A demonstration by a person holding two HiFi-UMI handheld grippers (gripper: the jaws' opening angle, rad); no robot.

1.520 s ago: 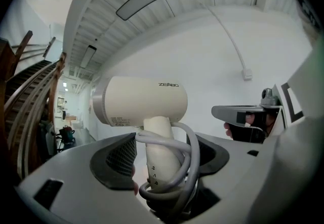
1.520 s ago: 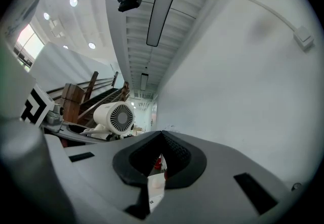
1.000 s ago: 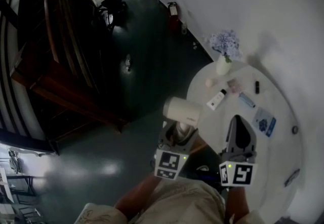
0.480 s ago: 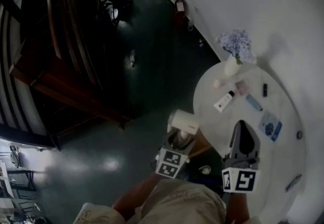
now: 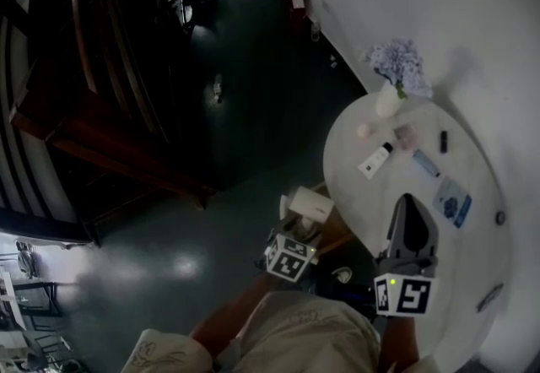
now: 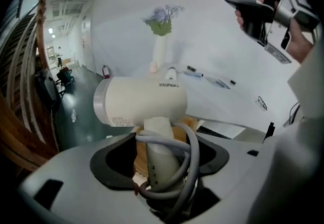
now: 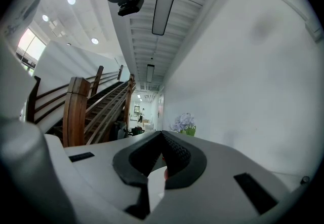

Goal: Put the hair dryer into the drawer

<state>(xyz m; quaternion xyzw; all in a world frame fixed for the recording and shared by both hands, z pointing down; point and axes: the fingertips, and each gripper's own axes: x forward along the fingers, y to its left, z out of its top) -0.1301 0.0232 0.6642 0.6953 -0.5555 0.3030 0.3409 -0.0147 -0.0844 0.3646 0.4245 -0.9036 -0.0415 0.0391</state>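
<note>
Round white table (image 5: pixel 472 160) by dark floor (image 5: pixel 253 110) | left gripper (image 5: pixel 300 229) clenched on hair dryer (image 5: pixel 309 204) handle | dipped lower than a moment ago, now near wooden drawer (image 5: pixel 337 232) just past jaws | right gripper (image 5: pixel 409 224) pinched together, empty | drop-in looks close

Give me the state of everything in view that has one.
Hair dryer: held by its handle, cord wound round the handle.
Left gripper: shut on the hair dryer.
Right gripper: shut, empty.
Drawer: seems open, wood showing behind the handle; not certain.
Vase: upright, flowers in it.
Tube: lying flat.
</note>
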